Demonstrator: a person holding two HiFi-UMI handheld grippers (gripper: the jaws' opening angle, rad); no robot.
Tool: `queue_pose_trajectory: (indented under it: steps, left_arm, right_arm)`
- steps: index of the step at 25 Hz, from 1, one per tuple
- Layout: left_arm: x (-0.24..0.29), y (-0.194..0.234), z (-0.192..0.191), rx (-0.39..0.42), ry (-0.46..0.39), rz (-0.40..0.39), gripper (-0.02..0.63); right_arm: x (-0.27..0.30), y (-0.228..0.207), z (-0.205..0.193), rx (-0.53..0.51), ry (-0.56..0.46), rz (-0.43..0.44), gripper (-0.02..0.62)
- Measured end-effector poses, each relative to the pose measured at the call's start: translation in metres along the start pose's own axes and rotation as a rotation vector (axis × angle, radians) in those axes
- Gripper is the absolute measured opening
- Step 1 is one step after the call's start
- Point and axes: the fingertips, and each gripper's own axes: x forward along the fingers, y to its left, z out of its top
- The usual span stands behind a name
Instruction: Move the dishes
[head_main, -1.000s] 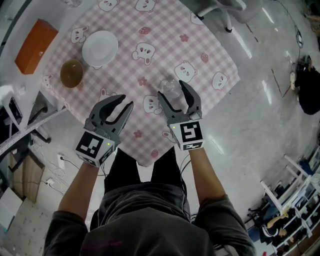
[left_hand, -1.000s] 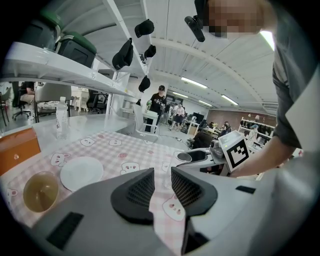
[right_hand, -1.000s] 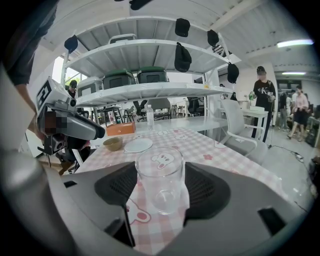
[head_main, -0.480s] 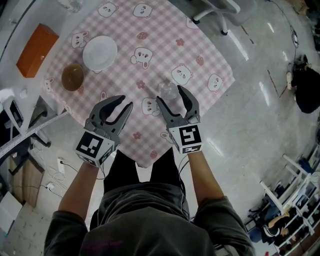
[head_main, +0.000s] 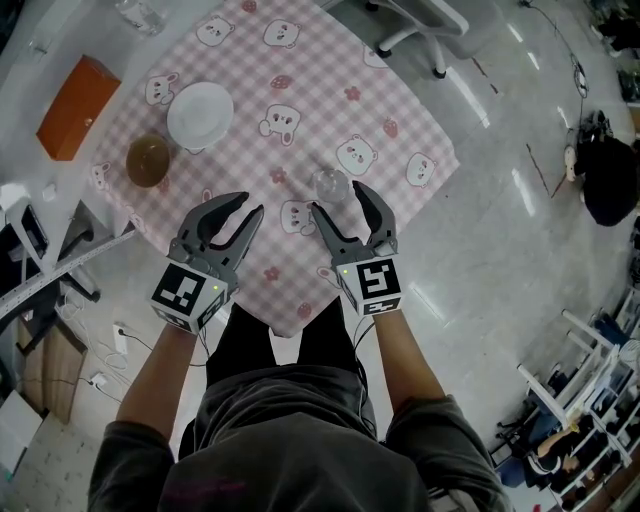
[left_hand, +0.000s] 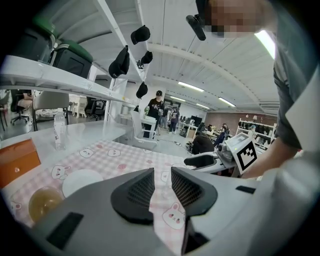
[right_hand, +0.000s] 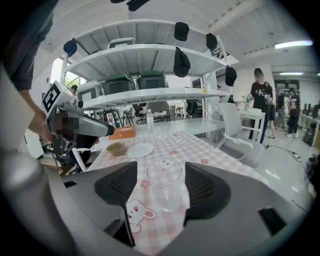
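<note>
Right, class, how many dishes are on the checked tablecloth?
3: a white plate toward the far left, a brown bowl beside it nearer the edge, and a clear glass between the right gripper's jaws. None appear hidden.

We list: bare tablecloth (head_main: 300, 90) ahead of our left tongs (head_main: 253, 203), passable; bowl (head_main: 148, 160), plate (head_main: 200, 115) and orange box (head_main: 70, 92) farther ahead-left, blocking; clear glass (head_main: 331, 183) standing between the jaws of our right tongs (head_main: 335, 197); open cloth beyond.
</note>
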Motion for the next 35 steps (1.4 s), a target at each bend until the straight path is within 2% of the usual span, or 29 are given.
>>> queue_pose_trajectory:
  steps: [6, 14, 19, 27, 35]
  left_arm:
    - [-0.006, -0.002, 0.018, 0.014, -0.038, 0.011, 0.104]
    - [-0.028, 0.008, 0.047, 0.032, -0.054, 0.054, 0.100]
    - [-0.041, 0.015, 0.064, 0.043, -0.084, 0.134, 0.097]
    - [-0.068, 0.037, 0.098, 0.050, -0.097, 0.304, 0.095]
    - [-0.098, 0.079, 0.094, 0.072, -0.099, 0.379, 0.095]
  right_arm:
    - [-0.016, 0.002, 0.025, -0.002, -0.020, 0.002, 0.282]
    - [-0.032, 0.006, 0.097, -0.003, -0.122, 0.014, 0.279]
    - [-0.026, 0.010, 0.132, 0.002, -0.164, 0.083, 0.268]
    - [-0.010, 0.014, 0.176, 0.001, -0.197, 0.191, 0.184]
    - [0.017, 0.059, 0.191, 0.045, -0.191, 0.254, 0.181]
